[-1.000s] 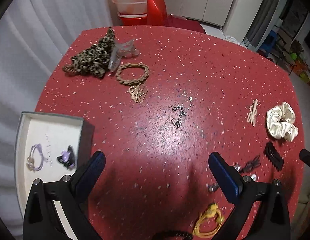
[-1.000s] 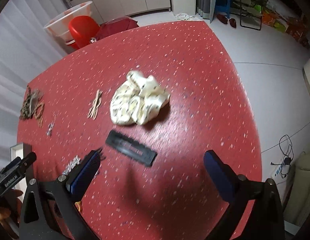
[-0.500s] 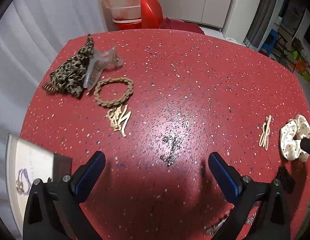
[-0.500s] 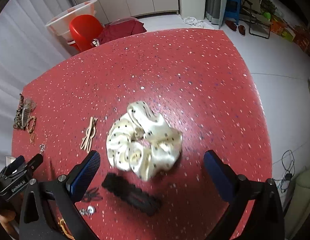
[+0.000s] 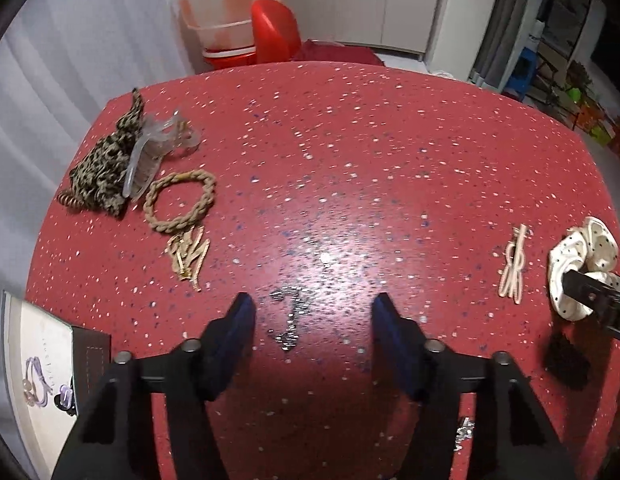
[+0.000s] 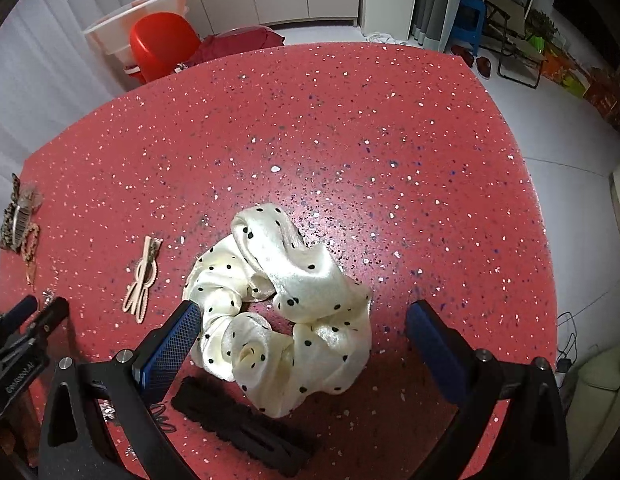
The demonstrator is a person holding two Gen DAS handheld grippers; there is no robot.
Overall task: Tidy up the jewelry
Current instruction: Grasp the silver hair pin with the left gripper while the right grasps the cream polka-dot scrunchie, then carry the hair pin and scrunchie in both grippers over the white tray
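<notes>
Right gripper (image 6: 302, 332), jaws spread, straddles the scrunchie (image 6: 282, 308) dead ahead (left gripper (image 5: 311, 320), open, is empty).

Light falls from overhead, leaving a bright glare patch on the glossy red table (image 5: 349, 184) in both views. Fisheye curvature bends the table's edges; black vignette fills the corners. The left gripper (image 5: 311, 310) appears motion-blurred.

Cream polka-dot scrunchie (image 6: 282, 312) lies crumpled on the table, beside a black hair clip (image 6: 238, 424).
</notes>
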